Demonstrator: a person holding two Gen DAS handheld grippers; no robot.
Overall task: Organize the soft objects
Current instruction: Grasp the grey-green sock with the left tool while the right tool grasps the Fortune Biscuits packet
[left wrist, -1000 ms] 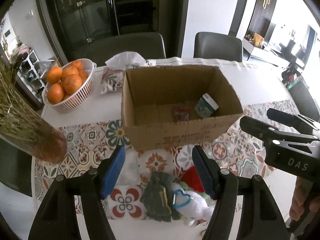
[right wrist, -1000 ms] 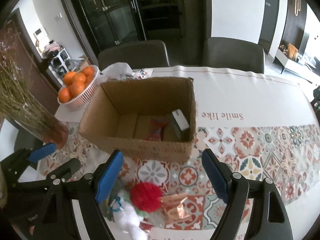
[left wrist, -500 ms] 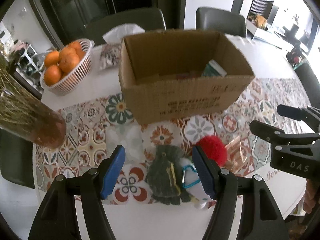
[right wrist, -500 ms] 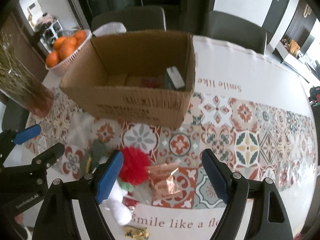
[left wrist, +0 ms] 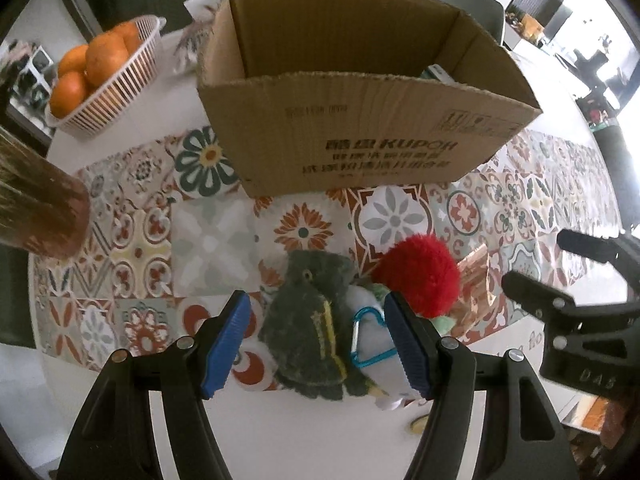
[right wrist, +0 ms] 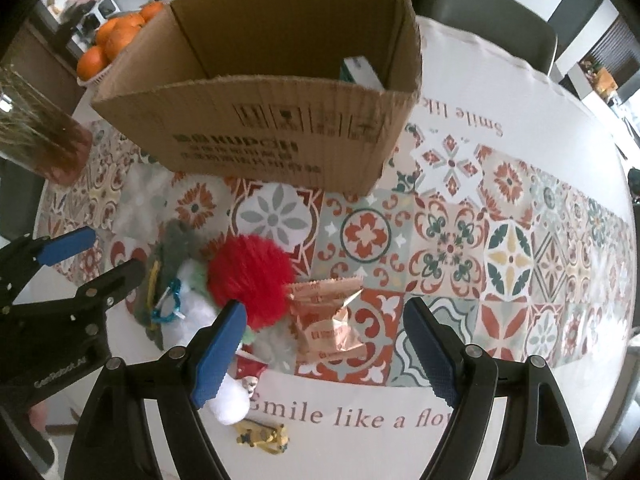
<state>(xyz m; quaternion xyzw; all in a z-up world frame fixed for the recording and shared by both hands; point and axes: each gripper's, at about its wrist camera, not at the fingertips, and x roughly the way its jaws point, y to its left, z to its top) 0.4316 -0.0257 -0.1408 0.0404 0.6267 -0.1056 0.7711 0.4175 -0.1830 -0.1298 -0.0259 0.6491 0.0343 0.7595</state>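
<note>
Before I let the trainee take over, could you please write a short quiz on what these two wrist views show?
1. True or false: the left claw is shut on the dark green plush.
2. What lies between the right claw's open fingers?
3. Is the red pom-pom A) inside the cardboard box or B) on the tablecloth?
Key: 1 false; 2 a copper foil packet; 3 B.

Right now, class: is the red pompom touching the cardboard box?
Apart. The left wrist view shows a strip of patterned tablecloth between the red pompom and the cardboard box; the right wrist view agrees.
</note>
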